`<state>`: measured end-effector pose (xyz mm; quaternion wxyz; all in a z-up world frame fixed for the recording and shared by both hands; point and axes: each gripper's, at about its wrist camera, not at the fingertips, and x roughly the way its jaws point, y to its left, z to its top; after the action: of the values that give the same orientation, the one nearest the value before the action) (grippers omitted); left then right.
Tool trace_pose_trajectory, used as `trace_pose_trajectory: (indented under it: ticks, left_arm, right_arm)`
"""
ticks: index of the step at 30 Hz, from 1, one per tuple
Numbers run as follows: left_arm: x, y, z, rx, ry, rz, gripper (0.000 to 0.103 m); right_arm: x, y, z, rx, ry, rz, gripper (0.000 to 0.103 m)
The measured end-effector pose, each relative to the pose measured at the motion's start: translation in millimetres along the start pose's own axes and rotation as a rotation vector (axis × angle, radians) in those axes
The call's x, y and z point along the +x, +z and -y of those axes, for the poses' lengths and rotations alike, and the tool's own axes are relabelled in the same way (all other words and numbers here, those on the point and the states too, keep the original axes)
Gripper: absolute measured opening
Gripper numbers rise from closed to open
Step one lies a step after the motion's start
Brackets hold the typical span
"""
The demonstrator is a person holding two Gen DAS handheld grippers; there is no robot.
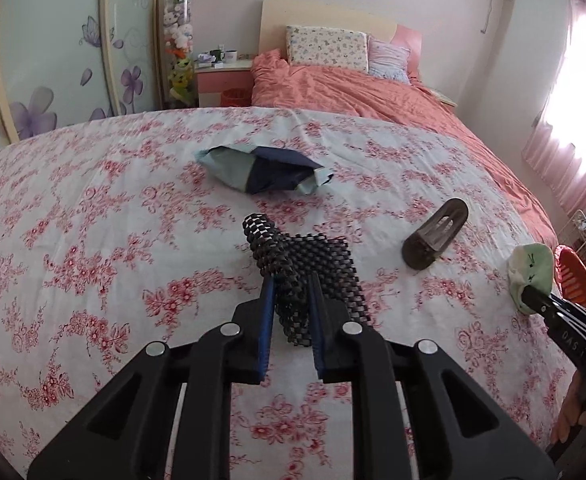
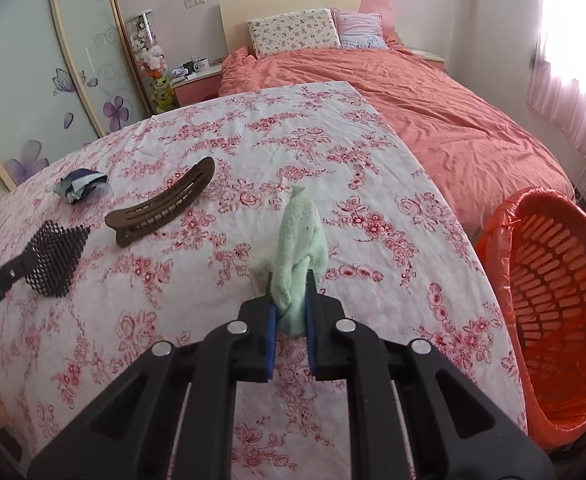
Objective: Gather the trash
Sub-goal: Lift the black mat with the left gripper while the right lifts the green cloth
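Observation:
My left gripper (image 1: 291, 280) is shut on a piece of black mesh mat (image 1: 313, 268), which curls up past its blue pads; the same mesh (image 2: 55, 258) shows at the left of the right wrist view. My right gripper (image 2: 289, 280) is shut on a pale green cloth (image 2: 301, 248), lifted above the flowered tablecloth (image 2: 213, 152); that cloth (image 1: 531, 276) appears at the right edge of the left wrist view. A crumpled blue and grey wrapper (image 1: 261, 170) lies beyond the mesh. A brown hair clip (image 2: 163, 204) rests on the cloth between the grippers. An orange basket lined with an orange bag (image 2: 553, 304) stands off the table's right edge.
Behind the table is a bed with a salmon duvet (image 2: 433, 108) and pillows. A bedside cabinet (image 1: 225, 76) with mugs stands by the wardrobe doors with purple flowers (image 1: 33, 80). A person's hand (image 1: 581, 420) holds the right gripper. Pink curtains (image 1: 565, 152) hang at the right.

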<state>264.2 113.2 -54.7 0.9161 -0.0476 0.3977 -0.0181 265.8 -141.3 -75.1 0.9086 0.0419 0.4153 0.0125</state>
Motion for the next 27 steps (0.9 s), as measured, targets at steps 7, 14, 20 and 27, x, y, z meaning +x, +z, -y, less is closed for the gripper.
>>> trace_pose_trajectory:
  ticks: [7, 14, 20, 27]
  left_arm:
    - [12, 5, 14, 0.025, 0.014, -0.02, 0.022]
    - [20, 1, 21, 0.036, 0.037, -0.03, 0.023]
    - [18, -5, 18, 0.028, 0.036, -0.022, 0.028]
    - [22, -7, 5, -0.011, 0.036, -0.051, 0.043]
  right_arm:
    - [3, 0, 6, 0.038, 0.026, -0.013, 0.015]
    - [4, 0, 9, 0.047, 0.033, -0.016, 0.015]
    - [4, -1, 9, 0.042, 0.028, -0.017, 0.016]
    - [4, -2, 10, 0.052, 0.04, -0.017, 0.017]
